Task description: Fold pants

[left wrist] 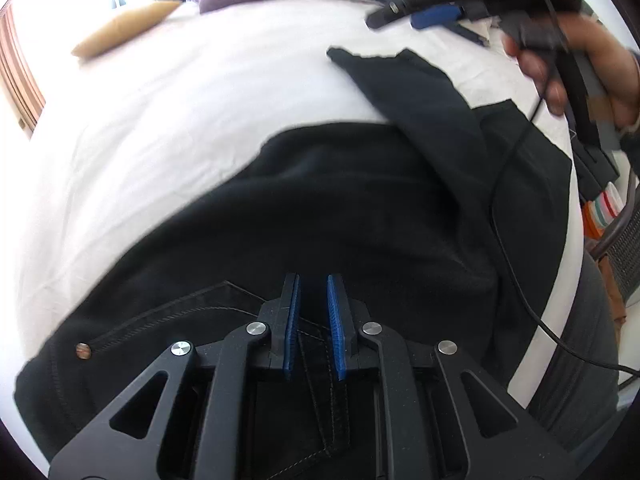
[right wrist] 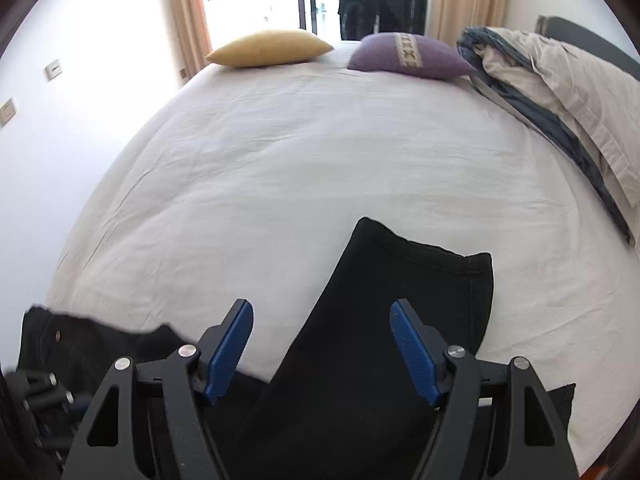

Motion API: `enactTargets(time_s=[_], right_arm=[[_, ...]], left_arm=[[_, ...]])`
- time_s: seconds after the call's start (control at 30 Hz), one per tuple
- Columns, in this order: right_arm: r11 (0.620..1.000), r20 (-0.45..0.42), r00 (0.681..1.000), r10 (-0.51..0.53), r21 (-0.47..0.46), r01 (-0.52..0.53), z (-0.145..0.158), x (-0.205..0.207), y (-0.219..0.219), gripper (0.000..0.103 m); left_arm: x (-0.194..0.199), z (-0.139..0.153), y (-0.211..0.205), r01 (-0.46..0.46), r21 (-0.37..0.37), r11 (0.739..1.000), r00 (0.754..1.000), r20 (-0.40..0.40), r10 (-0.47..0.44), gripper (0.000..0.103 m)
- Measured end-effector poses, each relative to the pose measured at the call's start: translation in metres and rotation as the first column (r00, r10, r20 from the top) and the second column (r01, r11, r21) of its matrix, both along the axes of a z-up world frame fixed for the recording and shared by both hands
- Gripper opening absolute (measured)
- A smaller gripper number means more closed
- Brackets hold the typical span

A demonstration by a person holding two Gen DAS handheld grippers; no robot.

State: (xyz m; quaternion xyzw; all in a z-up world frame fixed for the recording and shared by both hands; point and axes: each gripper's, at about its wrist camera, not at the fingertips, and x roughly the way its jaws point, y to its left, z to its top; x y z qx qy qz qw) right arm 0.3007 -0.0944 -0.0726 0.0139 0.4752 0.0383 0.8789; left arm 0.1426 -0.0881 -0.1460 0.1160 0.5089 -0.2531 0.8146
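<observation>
Blue fingers (left wrist: 293,324) on the left gripper (left wrist: 314,328) sit nearly together, with just a thin gap, and nothing is pinched in it. They hang over the top end of the black pants (left wrist: 340,208), where a seam and a small metal button (left wrist: 83,350) show. The pants lie on a bed with a white sheet (left wrist: 180,112), spread from the near left side toward the far right. One leg lies bent over the other part, and its hem points away across the sheet.

Far off on the left is a yellow pillow (right wrist: 270,48). A purple pillow (right wrist: 410,55) is next to it. A rumpled grey and cream blanket (right wrist: 560,92) is heaped on the right.

Over on the right, the right gripper (right wrist: 322,348) has its fingers (right wrist: 412,354) wide apart. It hangs over the pant leg (right wrist: 400,320) and holds nothing. A hand (left wrist: 580,64) grips its handle.
</observation>
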Motion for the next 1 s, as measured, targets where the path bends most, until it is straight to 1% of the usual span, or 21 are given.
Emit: enactTargets(time_s=[0.03,0.07,0.1,0.17,0.27,0.37,0.4,0.43,0.47,0.5,0.53,0.6,0.63,0.67,0.7,0.73,0.8,0.87,0.93,1.0], right_arm=[[0.999,-0.024,0.999,-0.033,0.003,0.033,-0.006,0.017,-0.003,0.074],[0.998,-0.045,0.997,-0.059,-0.010,0.059,-0.019,0.029,-0.003,0.072],[0.996,-0.064,0.994,-0.086,-0.028,0.084,-0.027,0.042,-0.004,0.070],[0.991,-0.093,0.987,-0.130,-0.046,0.127,-0.041,0.065,-0.011,0.068],[0.981,-0.144,0.972,-0.187,-0.084,0.176,-0.066,0.089,-0.016,0.068],[0.976,-0.211,0.954,-0.212,-0.099,0.195,-0.091,0.099,-0.016,0.068],[0.975,-0.225,0.949,-0.221,-0.089,0.206,-0.098,0.101,-0.019,0.064],[0.973,-0.219,0.948,-0.231,-0.067,0.221,-0.100,0.101,-0.024,0.064],[0.971,-0.208,0.948,-0.239,-0.049,0.234,-0.100,0.100,-0.028,0.061],[0.969,-0.206,0.947,-0.246,-0.044,0.242,-0.101,0.099,-0.031,0.054],[0.969,-0.206,0.947,-0.248,-0.038,0.245,-0.100,0.098,-0.035,0.051],[0.971,-0.208,0.949,-0.237,-0.027,0.237,-0.097,0.097,-0.041,0.029],[0.972,-0.209,0.950,-0.233,-0.014,0.236,-0.095,0.095,-0.045,0.027],[0.971,-0.205,0.951,-0.233,-0.001,0.237,-0.092,0.096,-0.047,0.020],[0.970,-0.192,0.953,-0.236,0.017,0.244,-0.086,0.090,-0.050,0.009],[0.966,-0.177,0.952,-0.248,0.033,0.258,-0.080,0.086,-0.056,0.005],[0.953,-0.138,0.954,-0.267,0.106,0.282,-0.064,0.070,-0.068,0.005],[0.941,-0.083,0.952,-0.293,0.148,0.303,-0.044,0.050,-0.085,0.004],[0.922,-0.040,0.944,-0.328,0.202,0.330,-0.028,0.024,-0.108,0.004],[0.899,0.002,0.927,-0.376,0.244,0.364,-0.014,-0.008,-0.135,0.004]], left_arm=[[0.002,-0.012,-0.002,-0.003,0.008,1.000,1.000,-0.027,0.003,0.013],[0.001,-0.018,-0.002,-0.010,0.000,1.000,1.000,-0.023,0.010,0.013],[0.000,-0.020,0.000,-0.017,-0.015,1.000,1.000,-0.021,0.017,0.013],[-0.001,-0.020,0.011,-0.034,-0.049,0.998,0.998,-0.047,0.032,0.013],[0.005,-0.023,0.017,-0.045,-0.085,0.995,0.996,-0.082,0.038,0.013],[0.006,-0.023,0.017,-0.040,-0.082,0.996,0.997,-0.075,0.034,0.013],[0.006,-0.023,0.016,-0.039,-0.078,0.996,0.997,-0.069,0.034,0.013],[-0.003,-0.020,0.026,-0.038,-0.075,0.996,0.998,-0.061,0.034,0.013],[-0.001,-0.021,0.024,-0.038,-0.073,0.997,0.998,-0.055,0.034,0.013],[-0.002,-0.021,0.024,-0.037,-0.071,0.997,0.998,-0.051,0.033,0.013],[0.000,-0.022,0.024,-0.037,-0.070,0.997,0.998,-0.048,0.034,0.013],[0.002,-0.021,0.022,-0.037,-0.067,0.997,0.998,-0.045,0.034,0.013],[0.000,-0.021,0.022,-0.037,-0.066,0.997,0.998,-0.044,0.034,0.013],[0.001,-0.021,0.021,-0.038,-0.065,0.997,0.998,-0.043,0.035,0.013],[0.001,-0.022,0.020,-0.039,-0.064,0.997,0.998,-0.042,0.036,0.013],[0.001,-0.022,0.019,-0.037,-0.061,0.997,0.999,-0.042,0.035,0.013],[0.001,-0.022,0.019,-0.039,-0.061,0.997,0.998,-0.045,0.036,0.013],[-0.001,-0.024,0.021,-0.038,-0.057,0.998,0.998,-0.045,0.036,0.013],[-0.003,-0.024,0.019,-0.038,-0.048,0.998,0.998,-0.042,0.036,0.013],[-0.003,-0.024,0.015,-0.039,-0.037,0.999,0.999,-0.038,0.038,0.013]])
